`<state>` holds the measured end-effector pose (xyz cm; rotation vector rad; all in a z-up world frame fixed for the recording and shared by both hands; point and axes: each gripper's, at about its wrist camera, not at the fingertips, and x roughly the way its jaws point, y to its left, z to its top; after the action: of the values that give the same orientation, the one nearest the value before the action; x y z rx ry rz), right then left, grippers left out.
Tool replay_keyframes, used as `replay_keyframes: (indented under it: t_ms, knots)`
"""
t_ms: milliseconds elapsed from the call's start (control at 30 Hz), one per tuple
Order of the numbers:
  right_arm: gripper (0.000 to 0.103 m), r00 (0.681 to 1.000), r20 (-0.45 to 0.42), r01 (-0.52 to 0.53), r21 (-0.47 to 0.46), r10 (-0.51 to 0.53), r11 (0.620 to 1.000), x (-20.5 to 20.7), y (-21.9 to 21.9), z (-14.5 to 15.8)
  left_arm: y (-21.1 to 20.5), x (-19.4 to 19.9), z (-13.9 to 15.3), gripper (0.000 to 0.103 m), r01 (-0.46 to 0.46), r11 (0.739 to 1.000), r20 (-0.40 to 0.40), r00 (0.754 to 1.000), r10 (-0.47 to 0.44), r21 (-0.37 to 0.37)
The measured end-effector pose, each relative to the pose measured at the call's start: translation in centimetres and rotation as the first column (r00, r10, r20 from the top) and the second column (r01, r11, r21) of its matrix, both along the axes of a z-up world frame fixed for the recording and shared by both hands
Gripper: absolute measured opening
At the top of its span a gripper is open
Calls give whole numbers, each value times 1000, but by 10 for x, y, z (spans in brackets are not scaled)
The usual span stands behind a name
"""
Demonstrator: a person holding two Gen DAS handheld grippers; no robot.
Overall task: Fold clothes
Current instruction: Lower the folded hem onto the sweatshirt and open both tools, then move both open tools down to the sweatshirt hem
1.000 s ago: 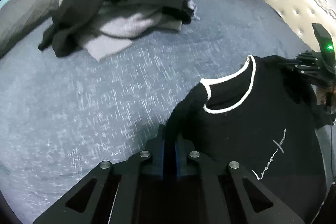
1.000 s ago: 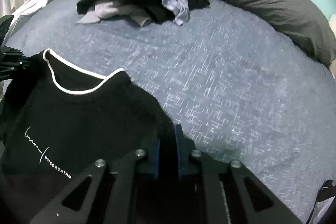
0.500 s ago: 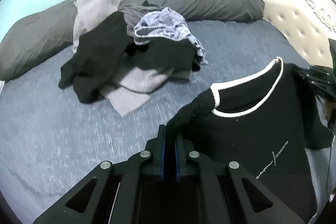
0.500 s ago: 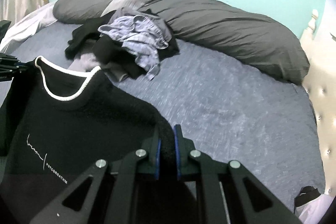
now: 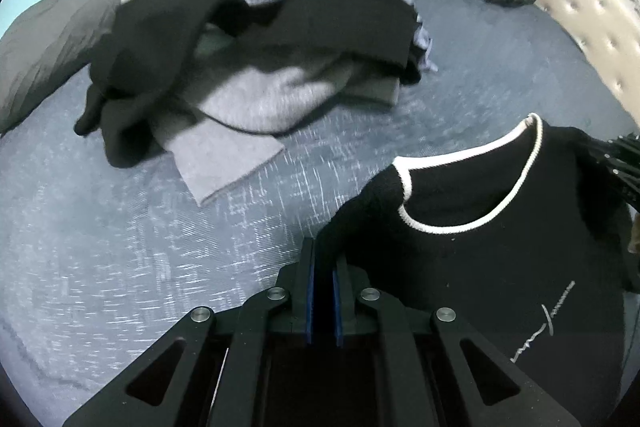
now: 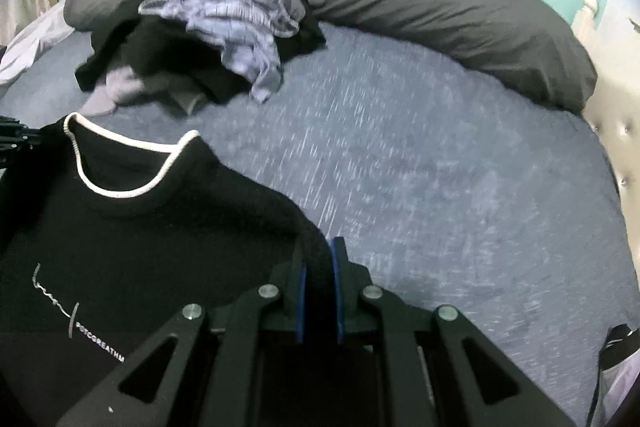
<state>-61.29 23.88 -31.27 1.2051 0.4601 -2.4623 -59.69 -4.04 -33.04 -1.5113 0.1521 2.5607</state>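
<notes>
Both claws, left (image 5: 322, 269) and right (image 6: 318, 269), clamp the sweater's (image 6: 152, 227) shoulders above the bed (image 6: 420, 187); thick knit could slip free, dropping it crumpled.

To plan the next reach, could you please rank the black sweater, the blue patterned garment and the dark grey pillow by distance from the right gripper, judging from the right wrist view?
1. Black sweater with white collar: clamped in the right gripper, hanging to its left.
2. Blue patterned garment: atop the clothes pile, ahead and left.
3. Long dark grey pillow: farthest, along the bed's far edge.
</notes>
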Motion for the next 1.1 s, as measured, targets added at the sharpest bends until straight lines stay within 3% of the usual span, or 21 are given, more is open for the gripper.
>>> replay_keyframes:
  t_ms: [133,233,433,500,667,800,1100]
  knots:
    - [12,1000,29,1,4,-1,1000,-3,-4,-14,0,-3,-16,11,-9,1000,21,1000,9,2]
    - [16,999,37,17,20,-18,1000,-4,-7,-18,-9,0,-8,16,-22,998,24,999,21,52]
    - [31,997,19,76,-104,-75,992,1,10,1,-32,11,16,38,-57,988,15,998,55,147]
    - [31,996,3,89,-153,-89,984,6,17,11,-46,21,29,46,-67,984,3,998,68,164]
    - [35,992,-7,117,-257,-122,959,32,36,38,-77,65,53,46,-73,985,-21,997,77,155]
    - [36,992,18,125,-348,-127,929,75,53,50,-102,111,66,46,-74,988,-29,997,78,136]
    - [39,987,112,151,-431,-114,890,176,78,38,-149,223,63,46,-97,988,2,995,97,119]
